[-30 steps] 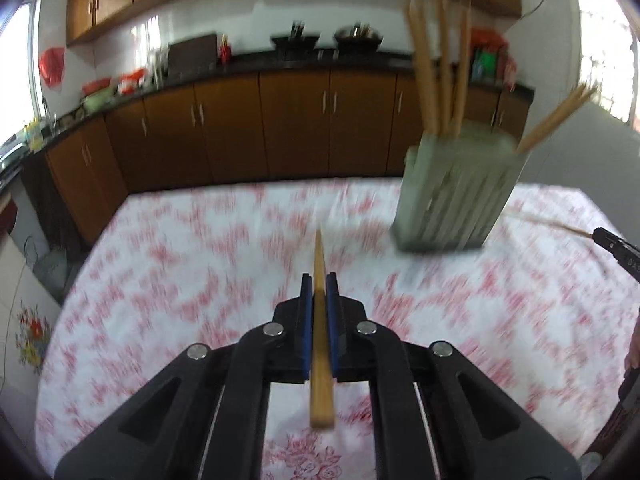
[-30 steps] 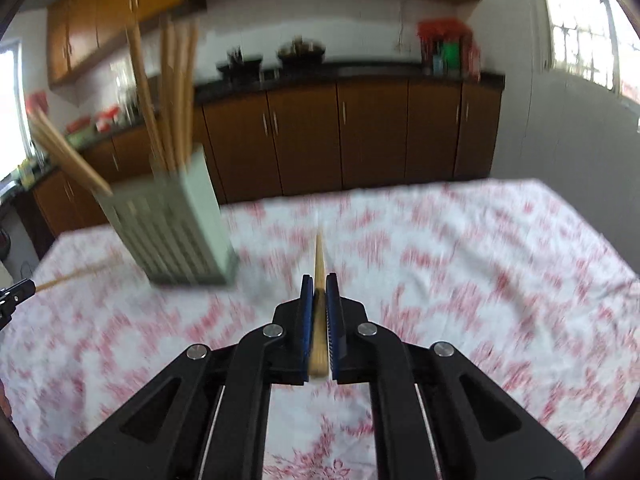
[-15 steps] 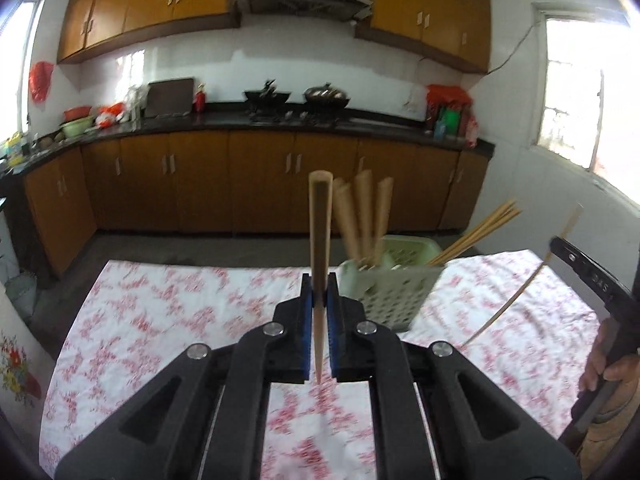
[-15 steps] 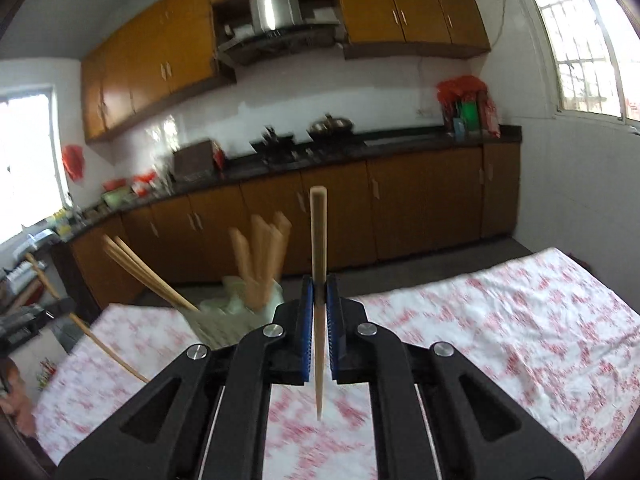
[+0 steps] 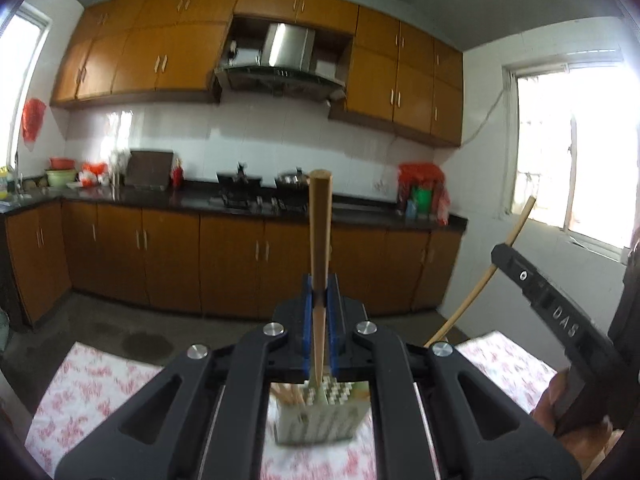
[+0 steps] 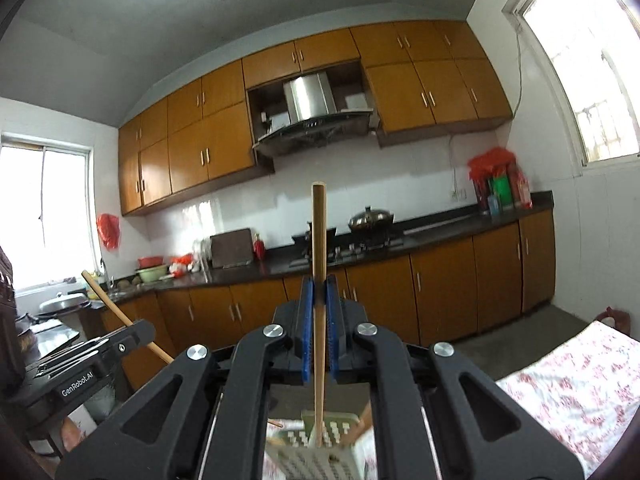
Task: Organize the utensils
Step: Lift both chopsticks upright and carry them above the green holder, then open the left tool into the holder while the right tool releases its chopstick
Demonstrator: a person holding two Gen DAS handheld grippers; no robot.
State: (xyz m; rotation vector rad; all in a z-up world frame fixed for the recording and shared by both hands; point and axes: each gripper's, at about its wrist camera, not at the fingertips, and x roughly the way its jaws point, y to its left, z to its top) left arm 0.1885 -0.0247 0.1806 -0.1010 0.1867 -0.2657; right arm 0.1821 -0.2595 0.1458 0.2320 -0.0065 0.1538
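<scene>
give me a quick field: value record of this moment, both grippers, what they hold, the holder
left gripper: shut on a chopstick, held upright
right gripper: shut on a second chopstick, held upright
utensil holder: pale slotted box below both grippers, on the floral tablecloth
holder contents: several chopsticks already inside
chopstick tips: low ends over the holder's opening; whether inside cannot be told
backdrop: wooden kitchen cabinets

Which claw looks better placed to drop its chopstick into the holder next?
Probably the right claw: its chopstick hangs with its tip at the holder. The left claw has its chopstick similarly close, so the margin is small.
</scene>
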